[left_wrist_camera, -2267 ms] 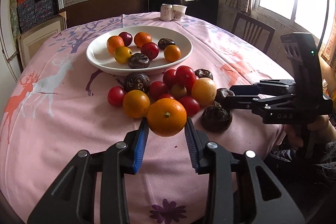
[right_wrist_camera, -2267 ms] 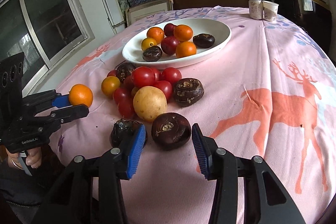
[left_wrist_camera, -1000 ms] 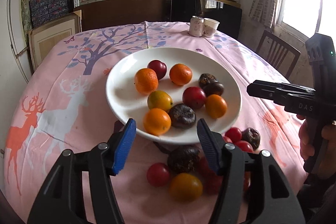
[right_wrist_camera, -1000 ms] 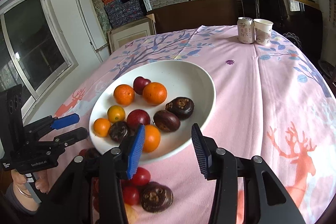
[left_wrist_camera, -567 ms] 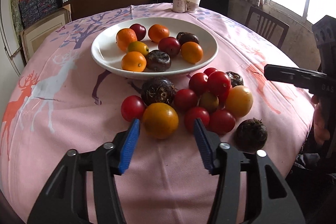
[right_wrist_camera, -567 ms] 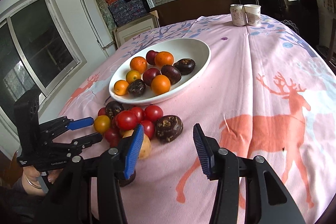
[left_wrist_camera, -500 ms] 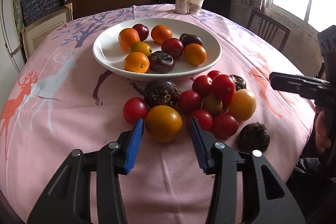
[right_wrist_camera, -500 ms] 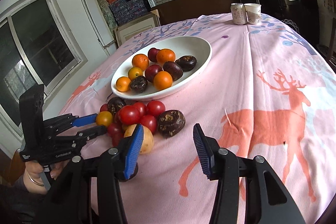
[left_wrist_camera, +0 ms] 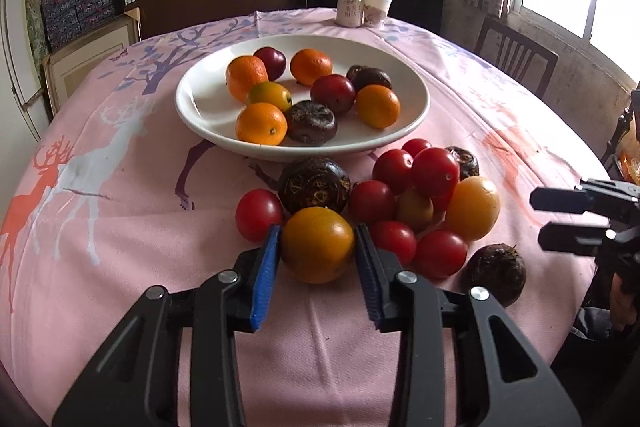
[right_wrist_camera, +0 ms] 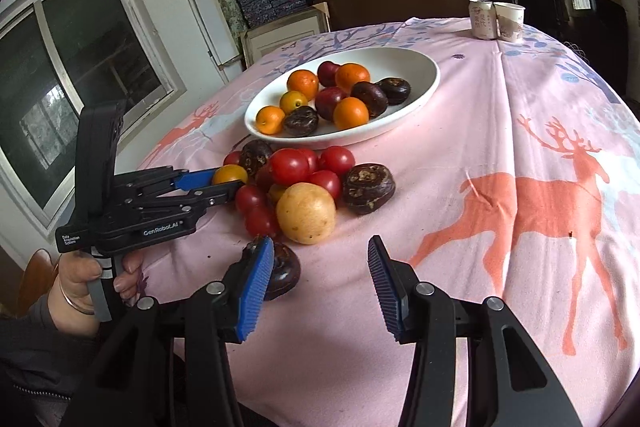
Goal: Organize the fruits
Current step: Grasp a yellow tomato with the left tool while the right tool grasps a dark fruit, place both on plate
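A white plate holds several oranges, plums and dark round fruits. In front of it on the pink cloth lies a pile of red tomatoes, dark fruits and a yellow fruit. My left gripper is closing on an orange-yellow fruit at the pile's near edge, and both blue pads touch its sides. The right wrist view shows that fruit between the left gripper's fingers. My right gripper stands open above bare cloth, with a dark fruit just beside its left finger and a pale yellow fruit ahead.
A can and a paper cup stand at the table's far edge. A chair stands at the right by the window. Shelves of boxes fill the back wall. The cloth drops off close in front of both grippers.
My left gripper has come down from the plate to the pile and narrowed onto the orange-yellow fruit. My right gripper has drawn back from the plate to the pile's near side.
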A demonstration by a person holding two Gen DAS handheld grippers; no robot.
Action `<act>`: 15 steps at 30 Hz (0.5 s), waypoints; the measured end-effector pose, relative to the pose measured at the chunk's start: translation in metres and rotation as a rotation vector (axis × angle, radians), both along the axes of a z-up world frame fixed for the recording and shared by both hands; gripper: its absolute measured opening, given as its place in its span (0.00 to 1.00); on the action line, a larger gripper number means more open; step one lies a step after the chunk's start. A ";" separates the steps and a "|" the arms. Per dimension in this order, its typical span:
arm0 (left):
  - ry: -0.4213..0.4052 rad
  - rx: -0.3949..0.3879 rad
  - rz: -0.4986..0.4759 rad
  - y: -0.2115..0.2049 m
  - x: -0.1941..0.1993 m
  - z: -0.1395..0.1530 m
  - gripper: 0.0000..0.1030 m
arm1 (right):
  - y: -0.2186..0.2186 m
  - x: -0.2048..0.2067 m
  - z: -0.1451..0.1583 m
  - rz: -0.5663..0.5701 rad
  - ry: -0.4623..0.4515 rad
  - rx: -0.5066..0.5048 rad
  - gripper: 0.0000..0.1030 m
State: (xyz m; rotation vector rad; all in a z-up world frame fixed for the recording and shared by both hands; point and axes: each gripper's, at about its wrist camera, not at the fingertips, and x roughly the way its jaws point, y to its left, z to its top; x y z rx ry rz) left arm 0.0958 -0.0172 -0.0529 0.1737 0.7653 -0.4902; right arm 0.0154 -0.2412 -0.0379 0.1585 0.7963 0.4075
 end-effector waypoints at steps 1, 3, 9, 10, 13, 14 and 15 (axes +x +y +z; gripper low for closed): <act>-0.014 -0.026 0.002 0.004 -0.002 0.003 0.35 | 0.006 -0.002 0.000 0.024 0.001 -0.004 0.48; -0.037 -0.061 0.005 0.009 -0.006 0.008 0.35 | 0.017 -0.006 -0.002 0.069 0.002 -0.021 0.48; -0.040 -0.067 0.011 0.010 -0.009 0.009 0.35 | 0.044 -0.001 -0.009 0.088 -0.010 -0.107 0.54; -0.038 -0.068 0.013 0.009 -0.009 0.008 0.35 | 0.047 0.002 -0.012 0.080 0.001 -0.120 0.54; -0.034 -0.073 0.016 0.011 -0.009 0.008 0.35 | 0.051 0.004 -0.018 0.072 0.011 -0.138 0.44; -0.034 -0.076 0.016 0.012 -0.010 0.008 0.35 | 0.050 0.002 -0.017 0.077 0.011 -0.127 0.44; -0.035 -0.079 0.016 0.012 -0.010 0.009 0.35 | 0.047 0.000 -0.016 0.083 0.015 -0.103 0.44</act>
